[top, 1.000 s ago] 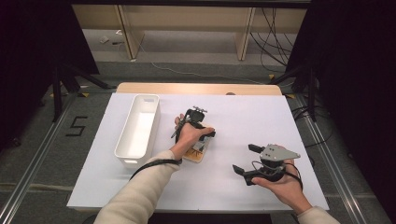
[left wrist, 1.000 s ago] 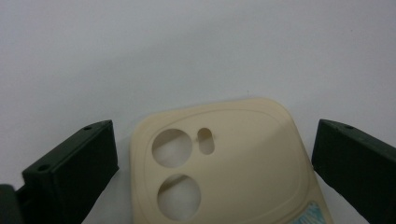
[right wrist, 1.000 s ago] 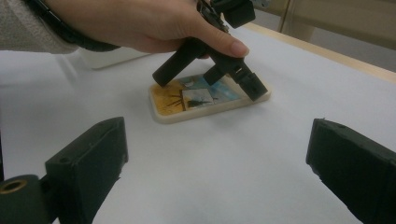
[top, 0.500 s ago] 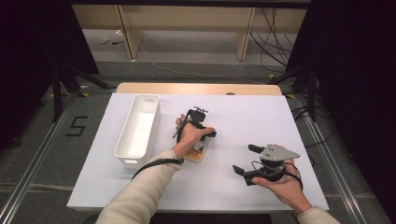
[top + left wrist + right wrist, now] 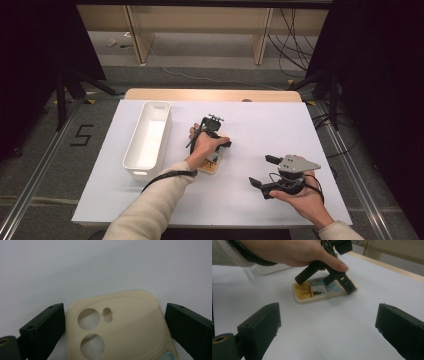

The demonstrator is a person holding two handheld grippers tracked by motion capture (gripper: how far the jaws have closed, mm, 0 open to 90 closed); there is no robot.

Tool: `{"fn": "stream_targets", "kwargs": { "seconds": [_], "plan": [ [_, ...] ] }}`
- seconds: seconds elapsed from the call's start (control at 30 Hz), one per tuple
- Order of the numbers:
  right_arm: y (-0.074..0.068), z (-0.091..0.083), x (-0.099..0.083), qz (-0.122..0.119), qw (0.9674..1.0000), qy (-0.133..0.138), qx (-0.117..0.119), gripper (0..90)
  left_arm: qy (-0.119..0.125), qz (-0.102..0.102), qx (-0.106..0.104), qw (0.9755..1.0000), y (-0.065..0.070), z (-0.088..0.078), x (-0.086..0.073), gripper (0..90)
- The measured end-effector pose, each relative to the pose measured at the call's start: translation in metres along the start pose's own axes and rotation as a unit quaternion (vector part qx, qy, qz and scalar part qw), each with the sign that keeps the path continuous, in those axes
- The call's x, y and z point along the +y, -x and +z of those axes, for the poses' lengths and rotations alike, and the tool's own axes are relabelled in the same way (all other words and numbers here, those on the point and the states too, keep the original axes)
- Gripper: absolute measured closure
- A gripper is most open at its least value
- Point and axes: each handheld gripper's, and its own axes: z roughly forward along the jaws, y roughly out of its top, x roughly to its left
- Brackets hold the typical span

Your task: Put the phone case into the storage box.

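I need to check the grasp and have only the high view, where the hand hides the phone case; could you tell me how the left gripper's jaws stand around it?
Observer: In the left gripper view, the left gripper has one jaw on each side of the cream phone case, at its camera-hole end; the jaws are open, with a narrow gap at each side.
Operator: Thank you. Is the case flat on the table?
Observer: Yes; the right gripper view shows it lying flat on the white table, with a picture printed on its upper face.
Operator: And the right gripper?
Observer: The right gripper is open, with only bare table between its jaws, short of the case.
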Motion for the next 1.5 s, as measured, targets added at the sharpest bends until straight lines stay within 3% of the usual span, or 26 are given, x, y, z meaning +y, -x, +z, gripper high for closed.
{"fn": "stream_targets", "kwargs": {
  "seconds": [1.07,1.37,1.5],
  "plan": [
    [0.0,0.0,0.0,0.002,1.0,0.0,0.002,7.6,-0.003,-0.011,0.013,0.9998,0.003,-0.002,0.001,9.3],
    [0.0,0.0,0.0,0.003,1.0,0.001,0.002,7.8,0.011,0.003,0.012,0.9999,0.007,-0.006,0.002,9.8],
    [0.0,0.0,0.0,0.003,1.0,0.002,0.002,7.8,0.024,-0.003,0.01,0.9997,0.007,-0.01,0.004,10.0]
  ]
}}
